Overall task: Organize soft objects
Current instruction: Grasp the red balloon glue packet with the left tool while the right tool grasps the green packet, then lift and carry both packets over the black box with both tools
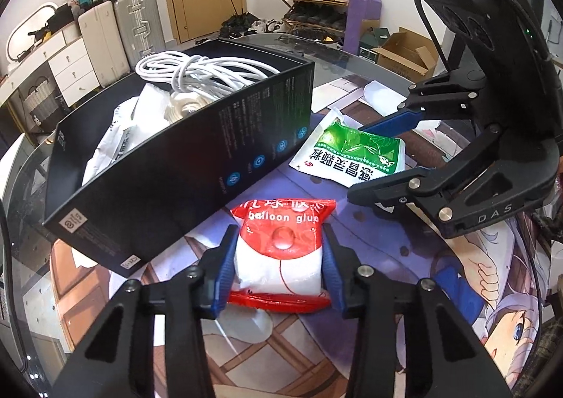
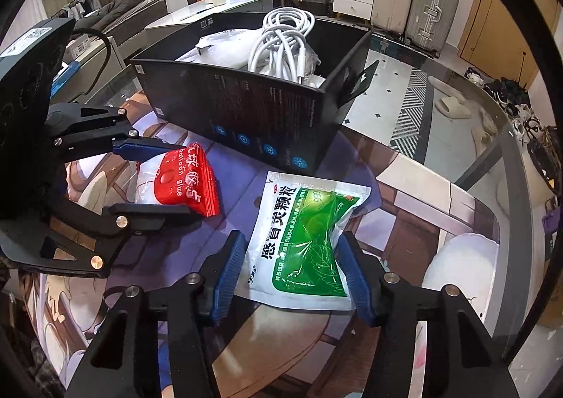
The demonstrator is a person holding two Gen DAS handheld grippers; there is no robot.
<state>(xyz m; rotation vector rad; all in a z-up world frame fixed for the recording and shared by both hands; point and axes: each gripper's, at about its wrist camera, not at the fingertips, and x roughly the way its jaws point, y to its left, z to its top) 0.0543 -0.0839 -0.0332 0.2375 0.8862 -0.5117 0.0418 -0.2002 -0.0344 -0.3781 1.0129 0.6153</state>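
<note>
**Both grippers clamped on packets**

My left gripper (image 1: pixel 279 266) is partly closed, blue pads squeezing the red-and-white balloon glue packet (image 1: pixel 281 250) on the printed mat (image 1: pixel 404 310). My right gripper (image 2: pixel 293 275) pinches the green-and-white sachet (image 2: pixel 302 239) the same way. Black box (image 1: pixel 197 159) holding a white cable (image 1: pixel 197 71) sits just behind both.

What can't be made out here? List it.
- Bottom of the black cardboard box: hidden in both wrist views by the coiled white cable and white bags.
- Underside of the red-and-white balloon glue packet, clamped in the left gripper: faces the table.
- Fine print on the green-and-white sachet, clamped in the right gripper: too small.
</note>
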